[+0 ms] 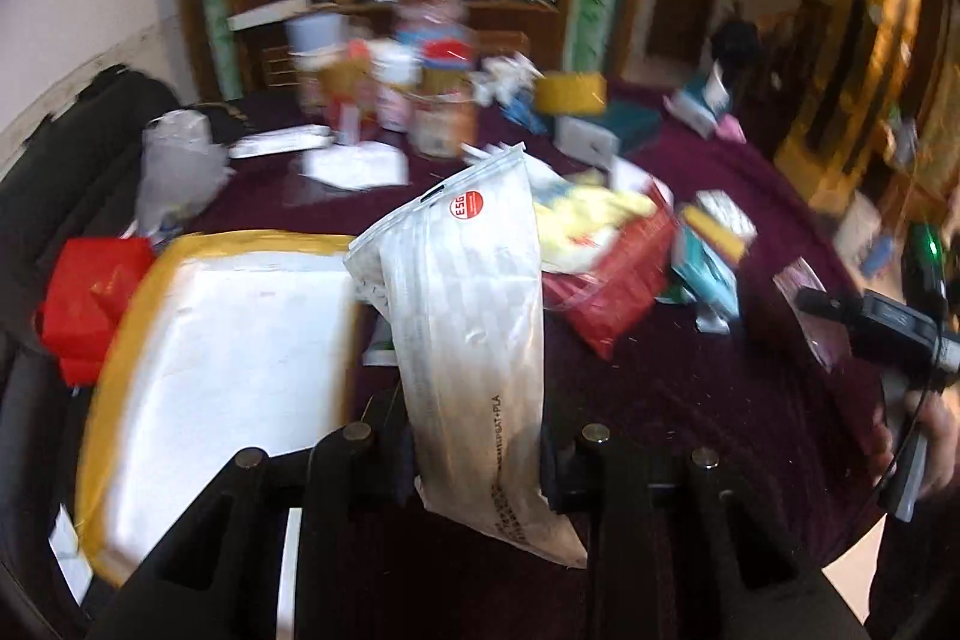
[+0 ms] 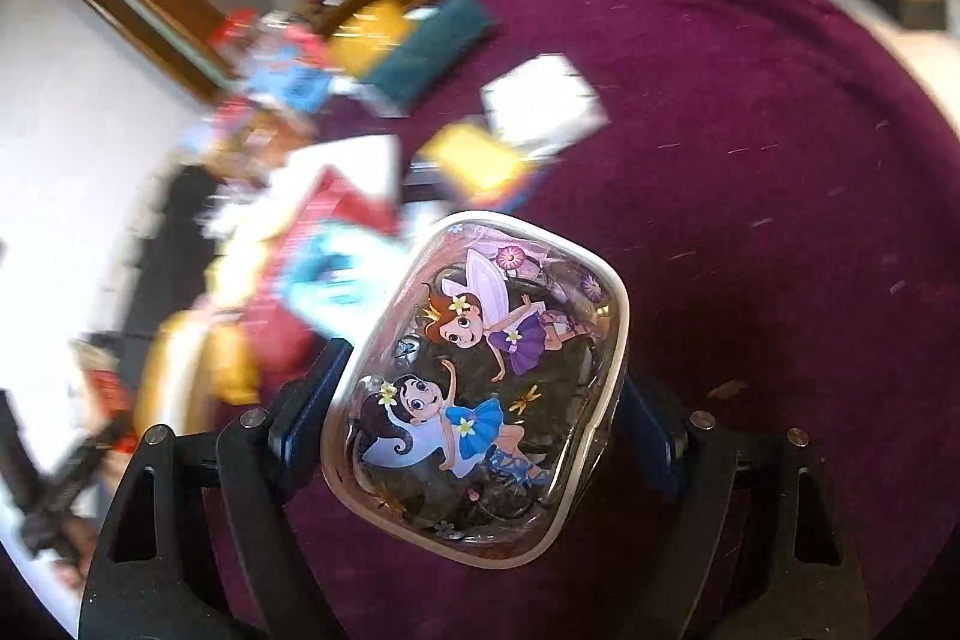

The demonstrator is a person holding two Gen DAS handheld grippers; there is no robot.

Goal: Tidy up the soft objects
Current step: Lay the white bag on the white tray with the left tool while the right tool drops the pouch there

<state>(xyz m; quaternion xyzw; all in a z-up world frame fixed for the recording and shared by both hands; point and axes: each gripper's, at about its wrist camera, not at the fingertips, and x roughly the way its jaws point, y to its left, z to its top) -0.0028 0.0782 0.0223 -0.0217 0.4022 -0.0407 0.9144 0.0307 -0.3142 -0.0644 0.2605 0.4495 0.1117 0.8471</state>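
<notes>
Closest to us in the left wrist view, our left hand-held gripper [image 1: 480, 466] is clamped on the lower part of a white plastic bag [image 1: 474, 304], which stands up from between the fingers over the bench [image 1: 690, 376] with its purple cloth. The bag carries a round red sticker [image 1: 467, 207] near its top. Just left of it lies a white foam box [image 1: 222, 370] edged with yellow tape, and a red packet [image 1: 90, 298] sits at that box's far left corner. Behind the bag, a red-and-clear pouch [image 1: 606, 274] holding something yellow lies on the cloth, with blurred small boxes beyond it.

In the right wrist view, our right hand-held gripper [image 2: 480, 430] grips a clear soft pouch [image 2: 480, 388] printed with two cartoon fairies, its blue-padded fingers pressed against either side. The pouch is held above the purple cloth, apart from the blurred clutter of boxes at the upper left.
</notes>
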